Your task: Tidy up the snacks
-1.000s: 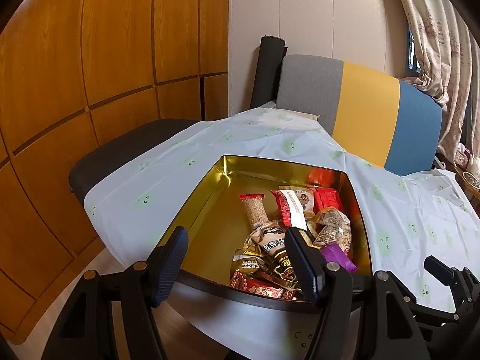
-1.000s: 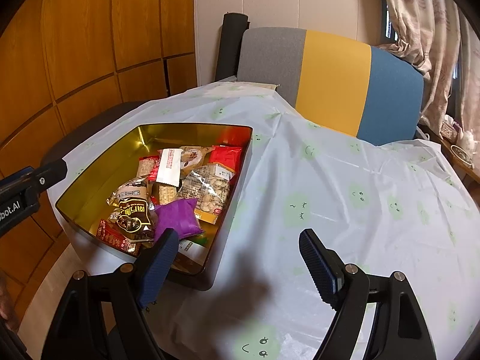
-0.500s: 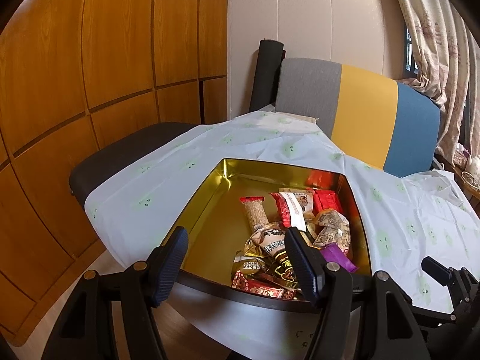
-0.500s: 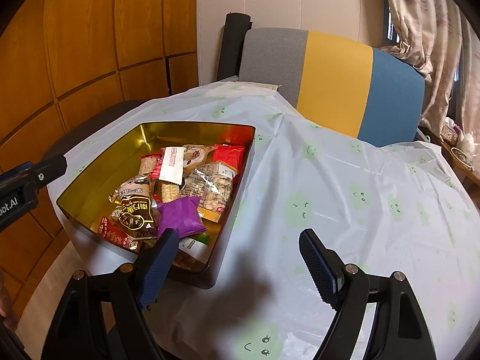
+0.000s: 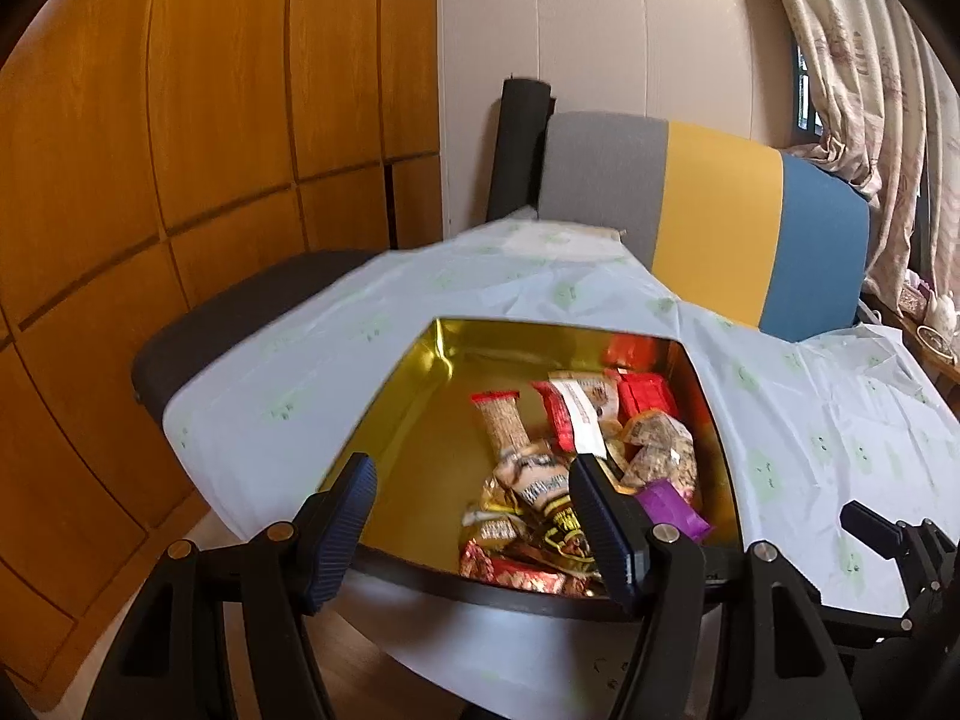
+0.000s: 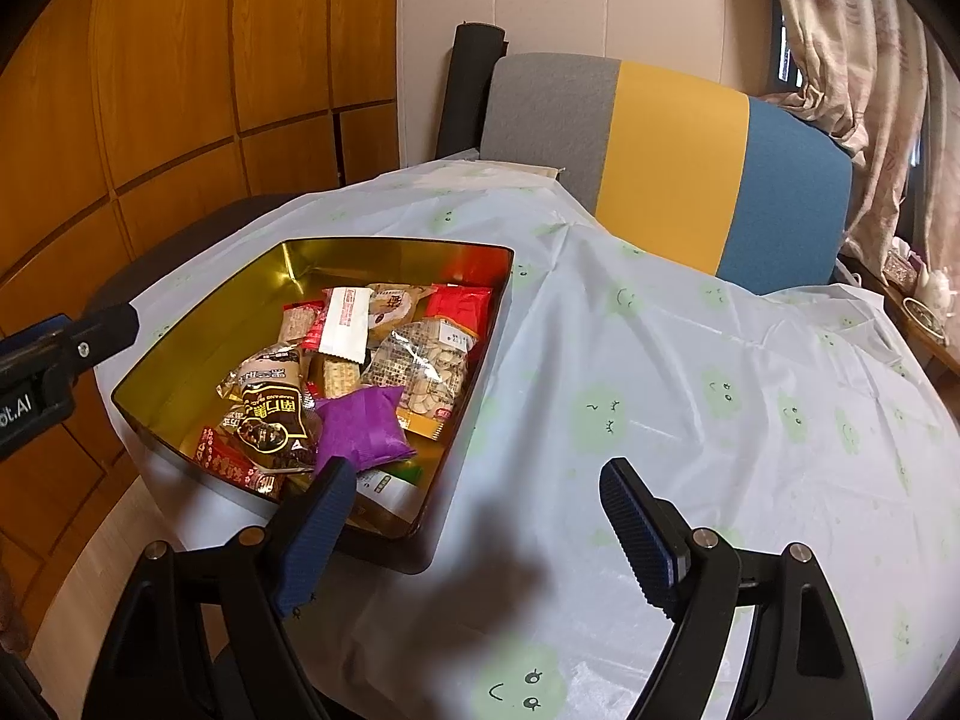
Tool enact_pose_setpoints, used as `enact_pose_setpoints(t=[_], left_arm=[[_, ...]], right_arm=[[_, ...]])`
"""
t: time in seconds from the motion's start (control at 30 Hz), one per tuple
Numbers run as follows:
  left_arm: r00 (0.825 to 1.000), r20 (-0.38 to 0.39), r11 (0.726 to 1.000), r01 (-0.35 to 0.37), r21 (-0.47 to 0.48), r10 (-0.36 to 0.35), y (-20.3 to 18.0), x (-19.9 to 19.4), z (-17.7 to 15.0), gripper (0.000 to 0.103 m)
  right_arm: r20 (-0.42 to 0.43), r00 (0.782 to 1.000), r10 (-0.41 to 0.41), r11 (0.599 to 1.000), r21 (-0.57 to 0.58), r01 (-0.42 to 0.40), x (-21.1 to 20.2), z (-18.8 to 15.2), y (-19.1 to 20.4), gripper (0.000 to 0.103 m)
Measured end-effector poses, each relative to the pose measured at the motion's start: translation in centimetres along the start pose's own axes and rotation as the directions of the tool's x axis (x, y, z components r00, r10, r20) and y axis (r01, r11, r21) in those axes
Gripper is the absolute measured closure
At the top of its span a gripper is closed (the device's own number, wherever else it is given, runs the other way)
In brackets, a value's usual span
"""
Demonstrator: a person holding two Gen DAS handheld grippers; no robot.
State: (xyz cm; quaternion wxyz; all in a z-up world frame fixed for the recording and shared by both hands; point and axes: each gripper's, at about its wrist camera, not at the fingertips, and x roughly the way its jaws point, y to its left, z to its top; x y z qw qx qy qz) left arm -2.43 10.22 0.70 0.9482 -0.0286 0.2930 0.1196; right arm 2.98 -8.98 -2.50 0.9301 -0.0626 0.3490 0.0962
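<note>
Nothing has been moved over the last second: both the left gripper (image 5: 471, 519) and the right gripper (image 6: 474, 516) are kept wide open and empty near the tin (image 6: 198, 324), so the snacks (image 6: 360, 384) are probably not yet sorted.

Soft daylight is admitted past the patterned beige curtain (image 5: 864, 90); glare is thrown off the gold metal tin (image 6: 198, 354); edges are bent and darkened by fisheye distortion.

Pale plastic tablecloth (image 6: 690, 372) with green cartoon faces, spread over the table. Behind the tablecloth, a chair back (image 6: 672, 162) striped grey, yellow and blue; beside it a black roll (image 5: 521, 150) standing upright. Left of the tablecloth, wooden wall panels (image 5: 210, 120); right, a patterned curtain (image 6: 864, 72).
</note>
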Motion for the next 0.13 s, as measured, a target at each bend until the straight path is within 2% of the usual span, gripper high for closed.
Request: enact_pose_setpoints(t=[0.13], left_arm=[[1.0, 0.01, 1.0, -0.006, 0.001, 0.006, 0.01, -0.04, 0.21, 0.036]], right_arm=[[-0.001, 1.0, 0.002, 1.0, 0.005, -0.002, 0.13, -0.11, -0.24, 0.019]])
